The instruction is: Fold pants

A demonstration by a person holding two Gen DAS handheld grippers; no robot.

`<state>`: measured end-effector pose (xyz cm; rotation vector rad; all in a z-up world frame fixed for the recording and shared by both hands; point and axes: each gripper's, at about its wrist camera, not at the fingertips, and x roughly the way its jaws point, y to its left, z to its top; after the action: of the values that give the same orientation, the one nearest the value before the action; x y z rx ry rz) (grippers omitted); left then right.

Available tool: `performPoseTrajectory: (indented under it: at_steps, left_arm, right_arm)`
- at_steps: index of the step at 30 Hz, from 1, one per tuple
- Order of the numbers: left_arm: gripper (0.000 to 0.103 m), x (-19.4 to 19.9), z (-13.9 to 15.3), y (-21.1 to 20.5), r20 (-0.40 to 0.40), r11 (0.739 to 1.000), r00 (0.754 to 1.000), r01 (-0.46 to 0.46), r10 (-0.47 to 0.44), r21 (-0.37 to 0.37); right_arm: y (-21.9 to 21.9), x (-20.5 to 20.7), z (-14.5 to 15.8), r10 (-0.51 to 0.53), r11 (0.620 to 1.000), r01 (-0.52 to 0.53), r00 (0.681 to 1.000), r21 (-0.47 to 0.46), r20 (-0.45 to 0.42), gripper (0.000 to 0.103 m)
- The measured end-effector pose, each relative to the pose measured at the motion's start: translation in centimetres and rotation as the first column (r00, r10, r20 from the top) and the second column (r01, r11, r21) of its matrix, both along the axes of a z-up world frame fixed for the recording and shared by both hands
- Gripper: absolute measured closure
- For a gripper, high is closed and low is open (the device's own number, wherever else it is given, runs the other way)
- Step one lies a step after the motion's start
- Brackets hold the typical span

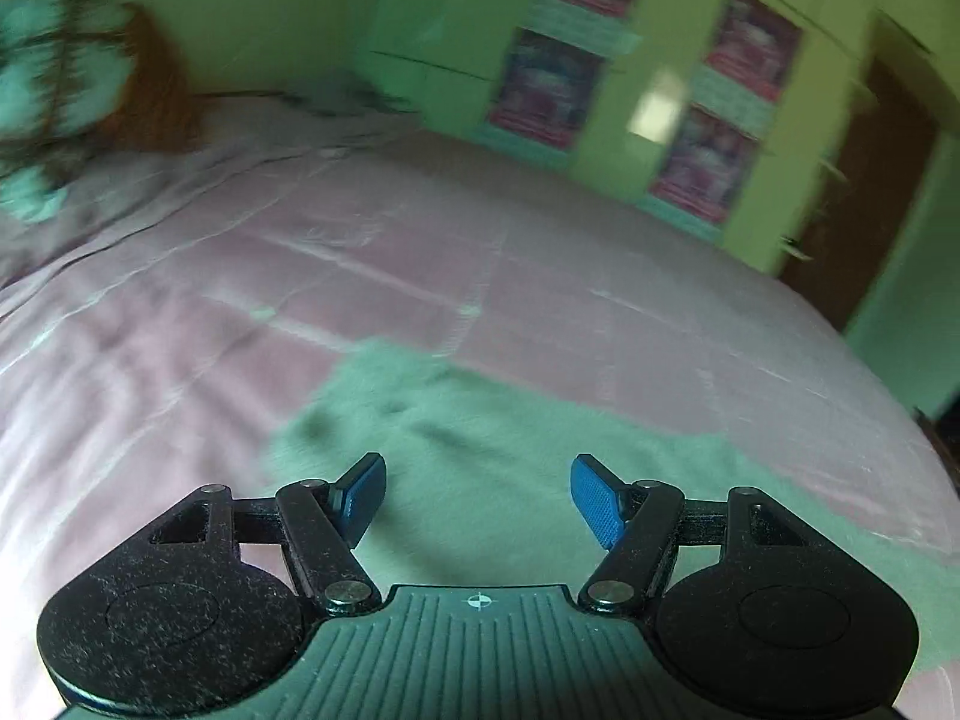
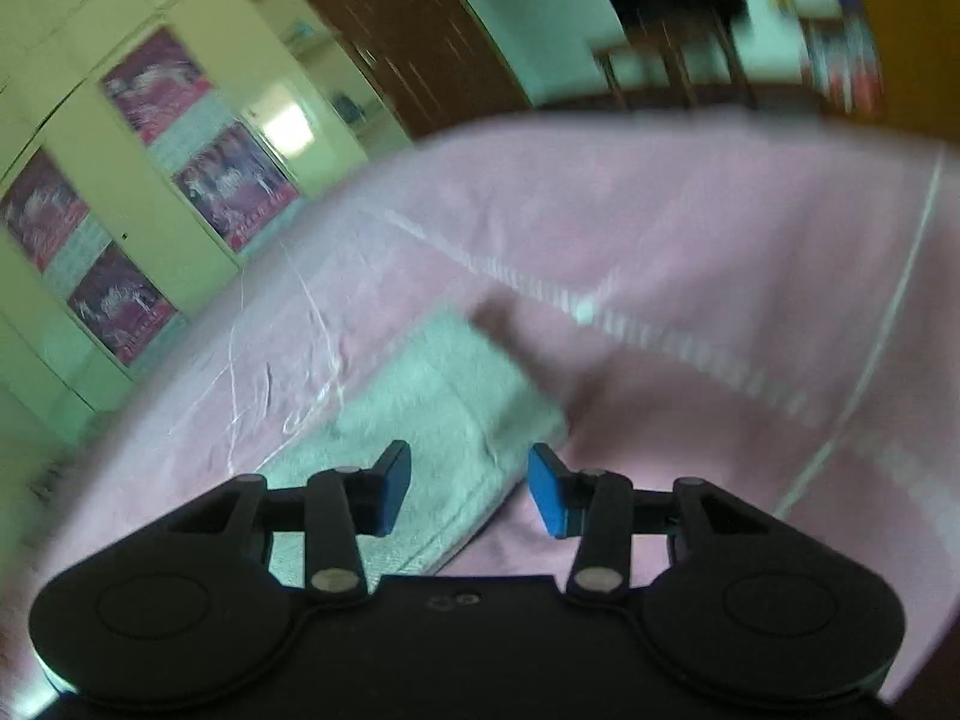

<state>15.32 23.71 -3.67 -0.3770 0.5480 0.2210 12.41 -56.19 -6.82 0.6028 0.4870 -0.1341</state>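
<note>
The pale green pants (image 1: 480, 438) lie flat on the pink bed sheet (image 1: 240, 276). My left gripper (image 1: 477, 495) is open and empty, hovering above the pants. In the right wrist view the pants (image 2: 432, 408) show as a folded pale strip with a hemmed edge near the camera. My right gripper (image 2: 469, 489) is open and empty, just above the pants' right edge, its right finger over the pink sheet (image 2: 720, 276). Both views are blurred by motion.
Green cupboards with pink posters (image 1: 600, 78) stand beyond the bed's far side. A brown door (image 1: 858, 192) is at the right. A green and brown pillow or cloth (image 1: 78, 90) lies at the bed's far left. Furniture (image 2: 690, 48) stands past the bed in the right view.
</note>
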Motion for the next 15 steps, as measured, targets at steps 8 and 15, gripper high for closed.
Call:
performPoseTrajectory:
  at_steps: [8, 15]
  left_arm:
    - [0.035, 9.5, -3.2, -9.0, -0.101, 0.957, 0.953, 0.288, -0.284, 0.026]
    - [0.035, 13.5, -5.9, -10.8, -0.202, 0.948, 0.931, 0.317, -0.305, 0.030]
  right_arm:
    - [14.0, 6.8, 2.1, 0.432, 0.886, -0.437, 0.899, -0.157, -0.065, 0.060]
    - [28.9, 10.9, 1.4, 0.760, 0.598, -0.770, 0.633, -0.222, -0.150, 0.062]
